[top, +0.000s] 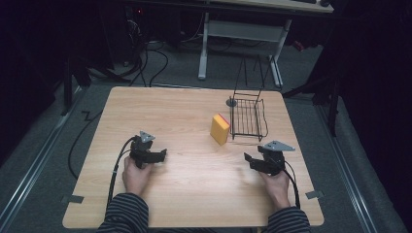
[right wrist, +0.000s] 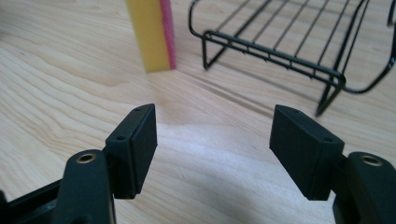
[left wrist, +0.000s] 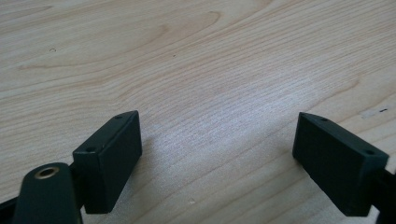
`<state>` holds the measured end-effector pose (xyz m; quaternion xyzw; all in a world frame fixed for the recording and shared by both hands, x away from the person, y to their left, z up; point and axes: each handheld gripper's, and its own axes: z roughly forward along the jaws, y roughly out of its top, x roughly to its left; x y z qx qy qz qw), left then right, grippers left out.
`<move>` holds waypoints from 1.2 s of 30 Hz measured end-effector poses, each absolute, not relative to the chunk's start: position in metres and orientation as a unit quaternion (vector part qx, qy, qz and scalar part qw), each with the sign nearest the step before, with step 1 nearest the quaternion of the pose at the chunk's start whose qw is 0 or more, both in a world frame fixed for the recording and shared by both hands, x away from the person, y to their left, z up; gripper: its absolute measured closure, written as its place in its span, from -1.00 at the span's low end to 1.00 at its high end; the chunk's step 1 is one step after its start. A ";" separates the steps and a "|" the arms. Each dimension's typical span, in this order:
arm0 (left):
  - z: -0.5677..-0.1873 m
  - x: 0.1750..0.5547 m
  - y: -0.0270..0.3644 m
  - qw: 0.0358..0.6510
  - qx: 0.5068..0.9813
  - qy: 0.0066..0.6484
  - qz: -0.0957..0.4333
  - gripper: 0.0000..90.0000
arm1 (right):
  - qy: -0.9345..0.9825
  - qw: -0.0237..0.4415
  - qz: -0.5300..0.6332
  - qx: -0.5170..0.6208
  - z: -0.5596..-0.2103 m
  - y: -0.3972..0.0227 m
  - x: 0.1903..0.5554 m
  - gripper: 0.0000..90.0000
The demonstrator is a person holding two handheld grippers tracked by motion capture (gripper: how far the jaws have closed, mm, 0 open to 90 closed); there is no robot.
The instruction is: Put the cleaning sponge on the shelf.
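Yellow rectangular sponge with a pink scouring face (top: 220, 128) stands upright on edge on the light wood-grain table (top: 194, 184), just left of the black wire dish rack (top: 248, 119), near it but apart as far as I can tell. Right gripper (top: 248, 158) sits near the table's right front, jaws spread wide with nothing between them; in the right gripper view the sponge (right wrist: 150, 35) lies ahead and to the left of the fingers (right wrist: 135, 149), the rack (right wrist: 289, 46) ahead and to the right. Sponge's long axis runs vertical, thin pink side facing the rack. Left gripper (top: 163, 154) rests at the left front, jaws also wide apart and empty over bare wood (left wrist: 196, 70), pointing rightward across the table. Right hand (top: 278, 187) looks the nearer one to the sponge, and its jaws already point roughly that way, so likely the reaching hand. Open table lies between the fingers and the sponge, nothing in the way; room is tight only on the rack side, where a jaw could clip the wire rim. Sponge's left side is free. Table edges are well off from the sponge.
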<state>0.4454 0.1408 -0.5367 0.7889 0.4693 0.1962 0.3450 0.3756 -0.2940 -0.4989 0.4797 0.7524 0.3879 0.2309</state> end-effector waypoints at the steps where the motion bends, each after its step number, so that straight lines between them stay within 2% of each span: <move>1: -0.537 0.445 0.141 0.345 0.789 0.469 0.196 -0.64 | 0.752 0.231 0.388 0.480 -0.499 -0.294 0.376 -0.28; 16: -0.537 0.445 0.141 0.345 0.789 0.469 0.196 -0.63 | 0.747 0.233 0.431 0.450 -0.474 -0.275 0.377 -0.27; 36: -0.537 0.445 0.141 0.345 0.789 0.469 0.196 -0.63 | 0.746 0.215 0.439 0.452 -0.468 -0.246 0.410 -0.31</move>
